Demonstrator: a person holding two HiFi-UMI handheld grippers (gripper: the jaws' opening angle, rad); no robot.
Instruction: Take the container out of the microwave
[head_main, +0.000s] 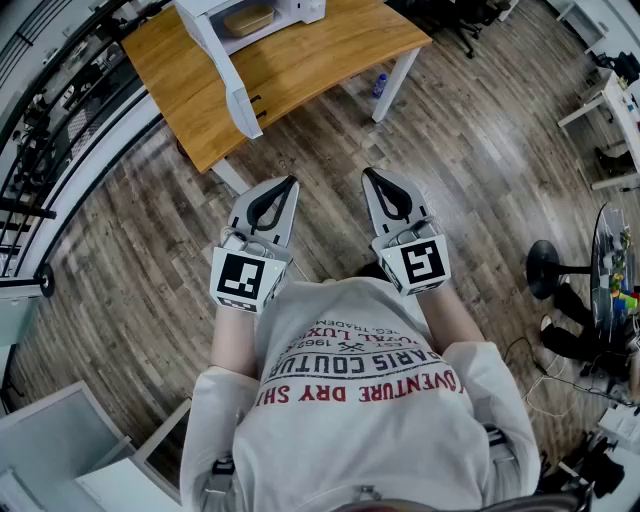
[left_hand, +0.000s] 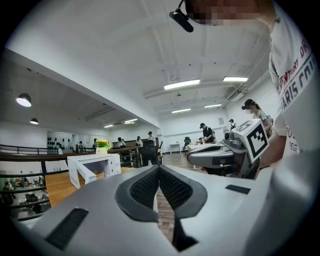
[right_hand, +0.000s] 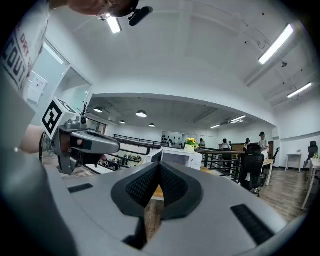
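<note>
The wooden bench (head_main: 300, 70) carried the white microwave (head_main: 300, 10), whose door (head_main: 228, 85) stood open. Left tongs (head_main: 291, 182) and right tongs (head_main: 369, 174) were closed, gripping nothing, side by side and well apart from the microwave. The container (head_main: 248, 20), shallow, tan and round-cornered, sat inside the microwave.

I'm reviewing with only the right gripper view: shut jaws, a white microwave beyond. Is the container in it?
Observer: Yes. The head view shows a tan container inside the microwave.
Operator: Is its door open?
Observer: Yes, the door stands swung out over the table.
Operator: And the left gripper's jaws?
Observer: The left gripper is shut, nothing between its jaws.
</note>
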